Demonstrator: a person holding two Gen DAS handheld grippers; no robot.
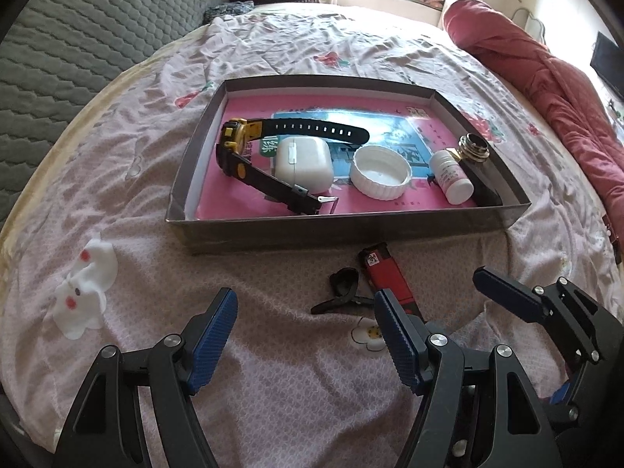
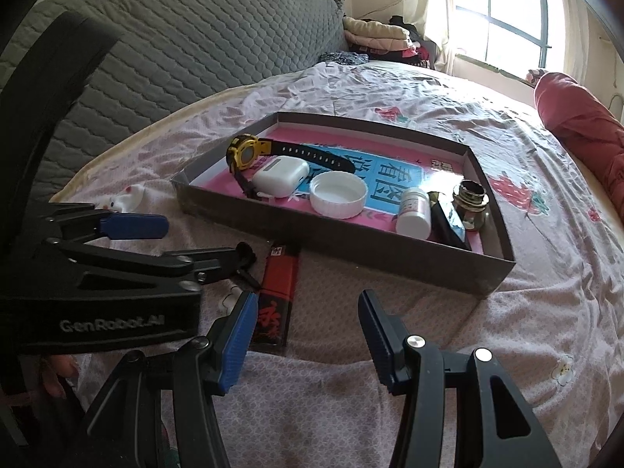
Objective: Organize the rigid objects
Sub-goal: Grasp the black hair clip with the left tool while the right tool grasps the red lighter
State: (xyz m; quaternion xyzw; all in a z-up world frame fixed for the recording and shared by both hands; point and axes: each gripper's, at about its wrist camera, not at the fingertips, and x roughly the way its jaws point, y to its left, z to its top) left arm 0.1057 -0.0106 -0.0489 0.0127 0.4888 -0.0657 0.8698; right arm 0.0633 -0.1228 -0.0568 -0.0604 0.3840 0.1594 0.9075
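Both tongs spread above bed; lighter outside tray.
Left wrist view: left tongs (image 1: 304, 314) spread, empty; red lighter (image 1: 384, 271) on bed (image 1: 273, 351) before tray (image 1: 351, 228), printing unreadable. Right wrist view: right tongs (image 2: 308, 329) spread, empty; left tongs body reads "GenRobot.AI".

Daylight from window (image 2: 503, 19) at far end of bed, blown out w/ glare. Centre sharp; strong fisheye bend, dark vignette at corners.
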